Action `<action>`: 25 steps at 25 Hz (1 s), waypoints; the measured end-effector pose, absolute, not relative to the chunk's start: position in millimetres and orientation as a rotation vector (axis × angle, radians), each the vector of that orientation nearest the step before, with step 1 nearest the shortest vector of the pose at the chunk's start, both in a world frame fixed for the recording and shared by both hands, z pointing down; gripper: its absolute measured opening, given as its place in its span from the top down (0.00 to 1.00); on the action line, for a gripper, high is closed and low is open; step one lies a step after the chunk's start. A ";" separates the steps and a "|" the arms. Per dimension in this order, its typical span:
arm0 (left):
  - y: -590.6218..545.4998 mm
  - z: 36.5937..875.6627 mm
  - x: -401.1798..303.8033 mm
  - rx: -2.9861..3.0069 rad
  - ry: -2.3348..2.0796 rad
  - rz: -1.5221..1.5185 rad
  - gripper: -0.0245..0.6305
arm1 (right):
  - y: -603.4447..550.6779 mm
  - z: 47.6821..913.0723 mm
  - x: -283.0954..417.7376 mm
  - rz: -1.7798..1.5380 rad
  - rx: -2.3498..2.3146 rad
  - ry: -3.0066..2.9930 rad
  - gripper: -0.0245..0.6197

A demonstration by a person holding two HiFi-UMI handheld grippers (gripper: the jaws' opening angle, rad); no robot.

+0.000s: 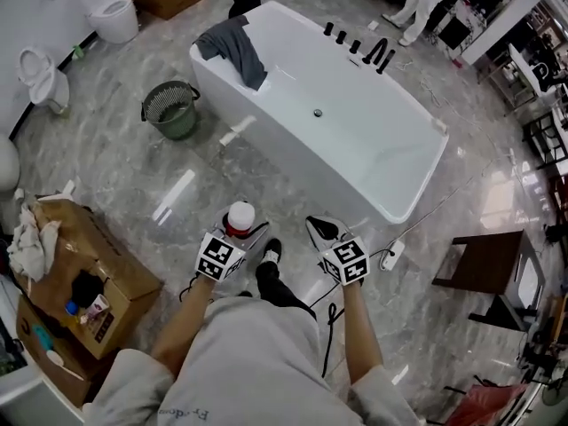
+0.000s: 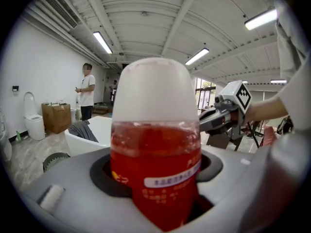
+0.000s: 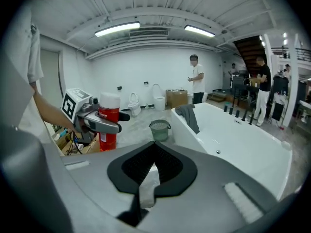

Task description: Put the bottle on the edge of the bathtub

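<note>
A red bottle (image 1: 240, 220) with a white cap stands upright between the jaws of my left gripper (image 1: 246, 240), which is shut on it. The bottle (image 2: 154, 164) fills the left gripper view, and it shows as a small red bottle (image 3: 108, 125) at the left of the right gripper view. My right gripper (image 1: 318, 230) is shut with nothing in it, held beside the left one. The white bathtub (image 1: 293, 149) lies ahead, its near rim about a step beyond both grippers. In the right gripper view the bathtub (image 3: 243, 144) stretches to the right.
A grey towel (image 1: 234, 47) hangs over the tub's far left end and black taps (image 1: 359, 50) line its far rim. A green bin (image 1: 170, 109) stands left of the tub. Cardboard boxes (image 1: 80, 282) sit at my left, a dark stool (image 1: 484, 264) at right. People stand behind.
</note>
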State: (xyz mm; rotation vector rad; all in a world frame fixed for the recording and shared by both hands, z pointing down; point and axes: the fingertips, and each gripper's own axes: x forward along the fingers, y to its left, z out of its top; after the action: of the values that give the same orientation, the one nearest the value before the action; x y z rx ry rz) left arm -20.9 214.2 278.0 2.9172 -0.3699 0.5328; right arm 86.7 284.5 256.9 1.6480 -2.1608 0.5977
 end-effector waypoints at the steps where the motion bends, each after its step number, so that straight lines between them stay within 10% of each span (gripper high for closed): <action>1: 208.3 276.9 -13.0 2.920 -0.373 0.541 0.42 | 276.0 254.2 92.4 0.592 1.620 -2.187 0.96; 25: 150.7 286.3 99.5 3.027 -0.080 0.619 0.42 | 161.7 204.4 105.2 -0.048 0.458 -2.263 0.95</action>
State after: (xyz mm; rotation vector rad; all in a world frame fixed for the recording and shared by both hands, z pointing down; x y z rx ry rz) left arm 99.5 150.7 286.3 3.0272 -0.0796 0.6191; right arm 105.2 161.7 204.4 0.4583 -2.2634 -0.0479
